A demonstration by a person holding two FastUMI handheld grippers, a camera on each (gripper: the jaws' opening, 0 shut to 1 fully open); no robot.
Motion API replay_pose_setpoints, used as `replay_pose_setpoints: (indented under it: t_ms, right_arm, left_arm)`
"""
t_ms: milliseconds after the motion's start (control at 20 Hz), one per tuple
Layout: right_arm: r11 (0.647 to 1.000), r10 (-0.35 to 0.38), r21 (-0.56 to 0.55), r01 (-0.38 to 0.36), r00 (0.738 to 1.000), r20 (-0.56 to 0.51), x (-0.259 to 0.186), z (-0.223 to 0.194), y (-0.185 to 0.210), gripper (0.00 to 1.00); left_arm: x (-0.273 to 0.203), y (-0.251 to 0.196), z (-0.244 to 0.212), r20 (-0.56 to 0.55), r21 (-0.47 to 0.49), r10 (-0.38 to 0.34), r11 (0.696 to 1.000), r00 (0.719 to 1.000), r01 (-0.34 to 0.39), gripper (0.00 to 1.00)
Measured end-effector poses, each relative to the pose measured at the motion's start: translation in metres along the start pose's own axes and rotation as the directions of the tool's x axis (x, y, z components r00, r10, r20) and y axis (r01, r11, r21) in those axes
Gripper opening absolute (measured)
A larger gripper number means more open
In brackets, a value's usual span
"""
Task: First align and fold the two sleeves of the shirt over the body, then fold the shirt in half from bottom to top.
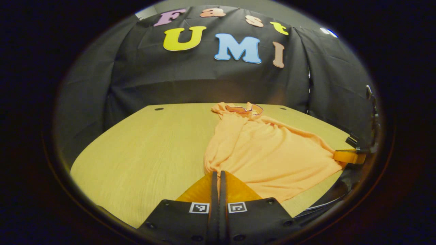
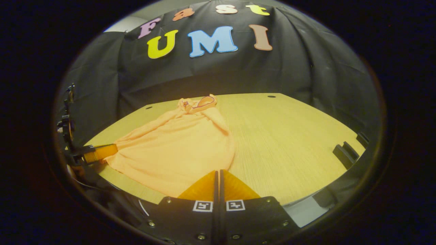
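Your left gripper point(image 1: 218, 175): jaws pressed together on the near hem corner of the orange shirt point(image 1: 262, 149). Your right gripper point(image 2: 217, 173): jaws likewise closed at the opposite hem corner. Shirt spread on the wooden table point(image 1: 143, 146), collar point(image 1: 243, 109) toward the far edge.

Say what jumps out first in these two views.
The orange shirt, spread narrow on the wooden table with its collar at the far end. Each gripper sits at a near hem corner, left gripper and right gripper, fingers closed together where cloth meets them.
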State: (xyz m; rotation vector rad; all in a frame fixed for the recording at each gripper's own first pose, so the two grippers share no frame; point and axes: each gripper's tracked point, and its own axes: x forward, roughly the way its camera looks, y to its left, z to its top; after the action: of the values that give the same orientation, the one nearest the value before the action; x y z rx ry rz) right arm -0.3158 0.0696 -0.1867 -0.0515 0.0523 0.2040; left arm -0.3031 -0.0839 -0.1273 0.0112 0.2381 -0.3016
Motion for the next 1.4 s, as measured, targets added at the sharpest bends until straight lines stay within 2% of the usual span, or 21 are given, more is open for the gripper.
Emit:
replay_pose_setpoints:
  t_ms: [100, 250, 500, 650, 850, 1050, 1400]
  right_arm:
    - [1.0, -0.005, -0.021, 0.005, 1.0, -0.004, 0.001, 0.006, 0.001, 0.0]
    - [0.998, 0.005, -0.061, -0.004, 1.0, 0.018, 0.003, 0.028, 0.007, 0.0]
    - [0.988, 0.028, -0.156, -0.016, 0.997, 0.073, 0.02, 0.087, 0.016, 0.0]
    - [0.978, 0.039, -0.206, -0.015, 0.993, 0.114, 0.037, 0.129, 0.02, 0.0]
    - [0.975, 0.051, -0.221, -0.02, 0.989, 0.138, 0.065, 0.178, 0.025, 0.0]
    - [0.973, 0.088, -0.228, -0.047, 0.98, 0.176, 0.094, 0.23, 0.035, 0.0]
    - [0.979, 0.093, -0.202, -0.035, 0.954, 0.286, 0.158, 0.346, 0.033, 0.0]
  left_arm:
    - [0.003, 0.0, 0.002, -0.021, 0.028, 0.009, 1.0, 1.0, -0.009, 0.05]
    - [0.006, 0.005, 0.019, -0.032, -0.001, 0.016, 1.0, 0.999, -0.016, 0.06]
    - [0.022, 0.018, 0.074, -0.019, -0.047, 0.013, 0.999, 1.0, -0.014, 0.05]
    - [0.037, 0.028, 0.119, 0.023, -0.028, 0.017, 0.999, 1.0, -0.017, 0.07]
    - [0.066, 0.044, 0.163, 0.034, -0.045, 0.026, 0.999, 0.999, -0.025, 0.05]
    - [0.096, 0.059, 0.207, 0.082, -0.004, 0.053, 0.999, 0.995, -0.053, 0.05]
    - [0.186, 0.073, 0.294, 0.131, 0.018, 0.003, 1.0, 0.991, -0.005, 0.05]
